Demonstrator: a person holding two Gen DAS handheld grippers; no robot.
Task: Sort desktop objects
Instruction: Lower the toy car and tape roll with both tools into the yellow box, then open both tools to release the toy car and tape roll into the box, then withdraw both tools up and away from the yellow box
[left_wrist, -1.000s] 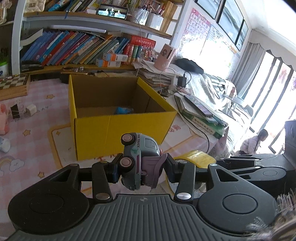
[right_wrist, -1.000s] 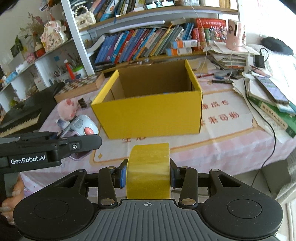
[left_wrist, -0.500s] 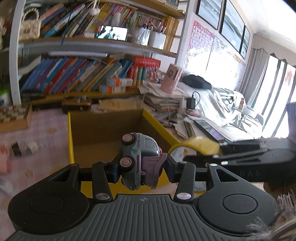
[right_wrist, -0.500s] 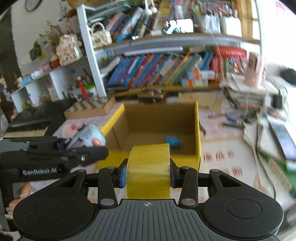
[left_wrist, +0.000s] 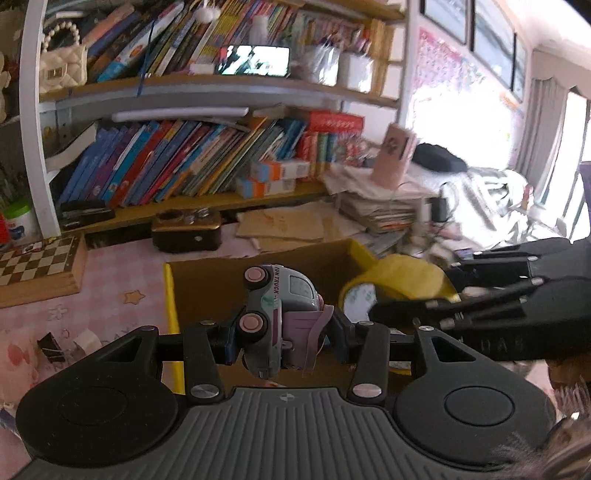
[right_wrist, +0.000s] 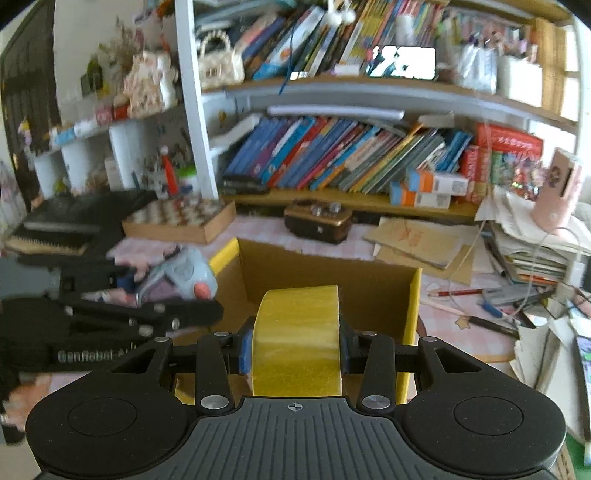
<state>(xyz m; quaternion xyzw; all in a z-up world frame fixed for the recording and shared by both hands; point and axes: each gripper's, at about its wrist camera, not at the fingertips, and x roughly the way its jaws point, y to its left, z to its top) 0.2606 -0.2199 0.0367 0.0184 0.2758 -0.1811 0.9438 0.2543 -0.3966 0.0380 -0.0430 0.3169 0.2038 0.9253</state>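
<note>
My left gripper (left_wrist: 282, 341) is shut on a small grey and purple toy truck (left_wrist: 280, 317), held on its side above the open yellow cardboard box (left_wrist: 170, 306). My right gripper (right_wrist: 293, 345) is shut on a roll of yellow tape (right_wrist: 295, 339), also over the box (right_wrist: 413, 317). In the left wrist view the tape roll (left_wrist: 384, 288) and the right gripper's black body (left_wrist: 491, 317) hang at the right over the box. In the right wrist view the toy truck (right_wrist: 184, 275) shows at the left in the other gripper. The box floor is mostly hidden.
A chessboard box (left_wrist: 40, 269) and a dark brown case (left_wrist: 186, 230) sit behind the box. Bookshelves (right_wrist: 332, 155) full of books line the back. Paper stacks, pens and cables (right_wrist: 517, 258) crowd the right. A pink cup (left_wrist: 395, 155) stands on the papers.
Both grippers moved forward from in front of the box to above its opening, each keeping its object. The box front wall has dropped out of view beneath them.
</note>
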